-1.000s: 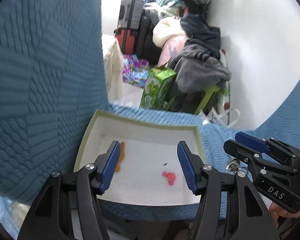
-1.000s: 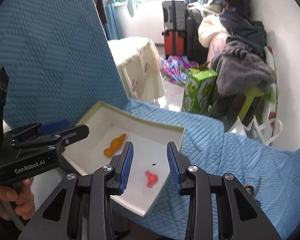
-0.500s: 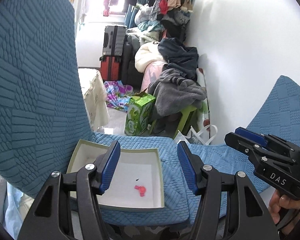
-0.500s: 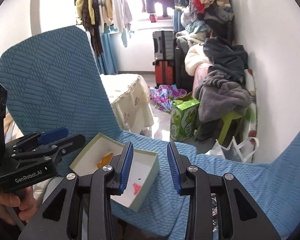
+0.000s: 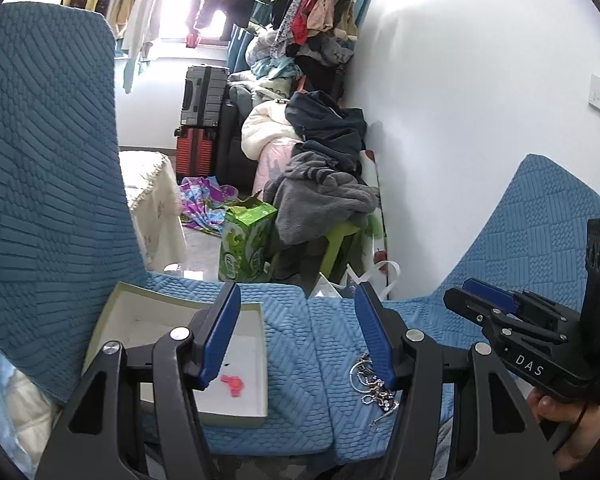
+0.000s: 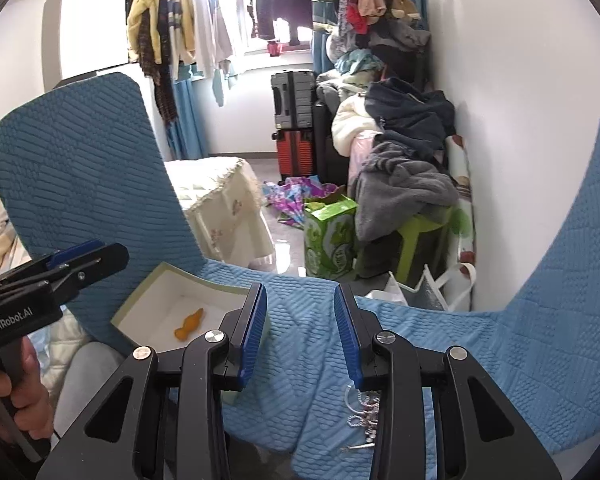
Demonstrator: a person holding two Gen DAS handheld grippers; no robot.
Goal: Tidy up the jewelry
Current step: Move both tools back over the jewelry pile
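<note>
On the blue quilted cover [image 5: 292,344], near the right side, lies the jewelry [image 5: 370,384], a tangle of thin silver chains and beads; it looks light, limp and snag-prone, so a pinch on the bunched middle would likely lift it best. Left of it sits a shallow white box [image 5: 260,360] with stiff walls, holding a small pink piece [image 5: 233,383] and an orange piece [image 6: 189,323]. Both the left gripper [image 5: 298,338] and the right gripper [image 6: 300,336] hover above the cover, jaws apart and holding nothing.

A white box [image 5: 256,354] holds pink [image 5: 232,382] and orange pieces [image 6: 189,323] on blue quilted fabric [image 5: 296,344].
</note>
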